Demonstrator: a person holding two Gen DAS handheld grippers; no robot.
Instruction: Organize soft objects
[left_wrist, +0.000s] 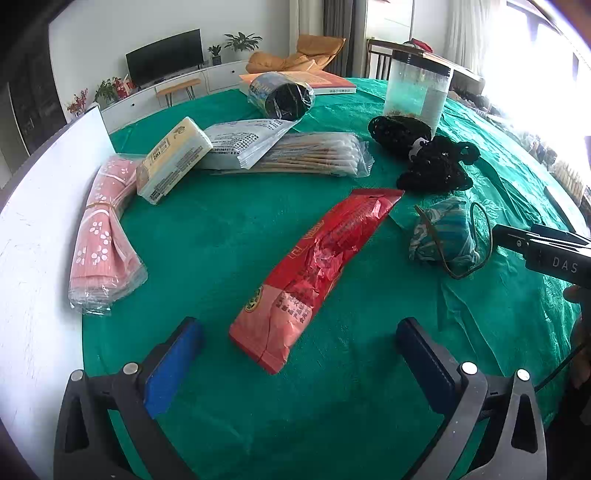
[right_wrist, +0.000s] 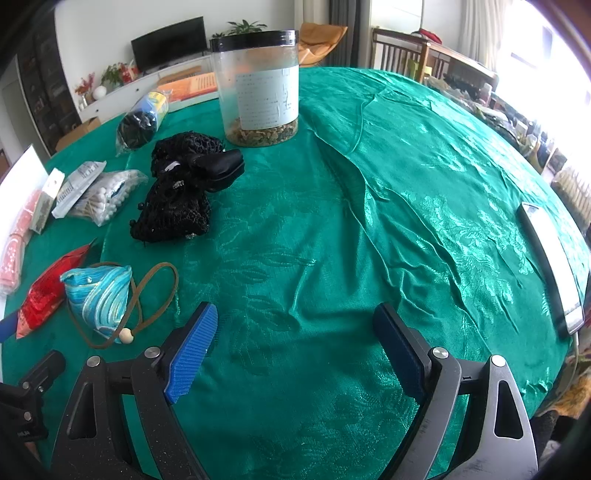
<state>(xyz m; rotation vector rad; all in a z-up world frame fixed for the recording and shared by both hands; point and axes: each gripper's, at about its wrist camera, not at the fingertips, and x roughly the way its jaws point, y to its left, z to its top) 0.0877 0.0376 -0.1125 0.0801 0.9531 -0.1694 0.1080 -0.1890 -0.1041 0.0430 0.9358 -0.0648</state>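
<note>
A green patterned cloth (right_wrist: 369, 221) covers the whole surface, wrinkled toward the right. Near the far edge stands a clear plastic jar (right_wrist: 258, 92) with a black lid and dried bits at its bottom. A long red foil packet (left_wrist: 314, 273) lies diagonally in front of the left tongs (left_wrist: 299, 354), whose blue pads are spread wide with nothing between them, hovering just short of the packet's near end. At the left edge lie pink flowered cloths in clear wrap (left_wrist: 101, 243), then a cream tissue pack (left_wrist: 173, 170) leaning on them, and a bag of cotton swabs (left_wrist: 295, 157) beyond. A black net bundle (right_wrist: 177, 192) sits in front of the jar. Nearest the right tongs (right_wrist: 295, 350), also spread and empty, lies a small blue embroidered pouch (right_wrist: 99, 299), just left of them, its brown cord looped beside it.
</note>
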